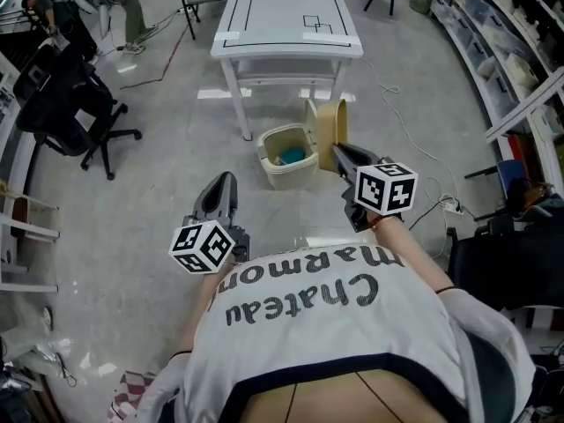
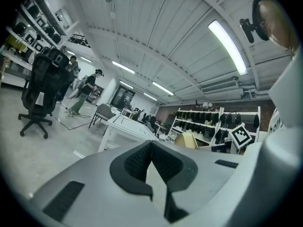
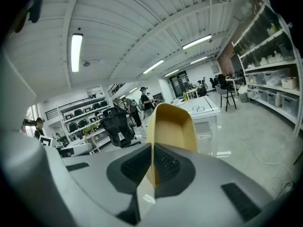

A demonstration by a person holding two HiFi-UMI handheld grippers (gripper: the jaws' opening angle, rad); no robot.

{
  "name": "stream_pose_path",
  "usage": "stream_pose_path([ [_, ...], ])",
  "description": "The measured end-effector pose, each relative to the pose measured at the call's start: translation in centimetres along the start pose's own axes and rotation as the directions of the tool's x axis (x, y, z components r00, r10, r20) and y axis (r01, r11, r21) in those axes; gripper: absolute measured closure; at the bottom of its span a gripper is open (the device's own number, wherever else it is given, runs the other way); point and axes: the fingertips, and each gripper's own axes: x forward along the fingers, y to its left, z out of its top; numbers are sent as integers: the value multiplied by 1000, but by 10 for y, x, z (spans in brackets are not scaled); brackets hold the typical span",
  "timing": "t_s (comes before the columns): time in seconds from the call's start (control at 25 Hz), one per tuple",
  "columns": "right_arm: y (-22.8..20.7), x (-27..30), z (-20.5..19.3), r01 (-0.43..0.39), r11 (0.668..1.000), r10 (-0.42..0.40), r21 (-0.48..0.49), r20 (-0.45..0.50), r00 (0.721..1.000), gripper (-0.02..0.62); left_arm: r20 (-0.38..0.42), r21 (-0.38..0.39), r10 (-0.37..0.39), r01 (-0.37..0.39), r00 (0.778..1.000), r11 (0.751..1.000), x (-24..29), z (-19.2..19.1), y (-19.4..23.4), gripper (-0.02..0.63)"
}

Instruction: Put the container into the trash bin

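Outstretched right gripper (image 1: 338, 155) holds container (image 1: 328, 129) upright beside trash bin (image 1: 282, 176).

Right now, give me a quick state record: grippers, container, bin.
left gripper: shut, nothing between the jaws
right gripper: shut on the container's wall
container: tan, empty, held just right of the bin in the head view
bin: on the floor beside the table, open top
bin contents: one blue item
task status: container not yet in the bin
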Motion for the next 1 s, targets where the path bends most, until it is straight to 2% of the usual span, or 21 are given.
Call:
stream_pose_path([
  [0.32,-26,40,30,-109,994,109,0,5,994,560,41,26,96,-97,995,995,30,13,-2,583],
  [0.52,-33,59,31,-156,988,156,14,-7,988,560,62,43,141,-144,988,989,37,19,4,583],
  [0.72,-40,70,37,-180,982,180,56,6,984,560,70,50,143,-146,987,988,48,21,3,583],
  [1.0,-47,76,42,-205,977,205,51,-2,979,560,68,50,139,-143,988,988,62,18,2,583],
])
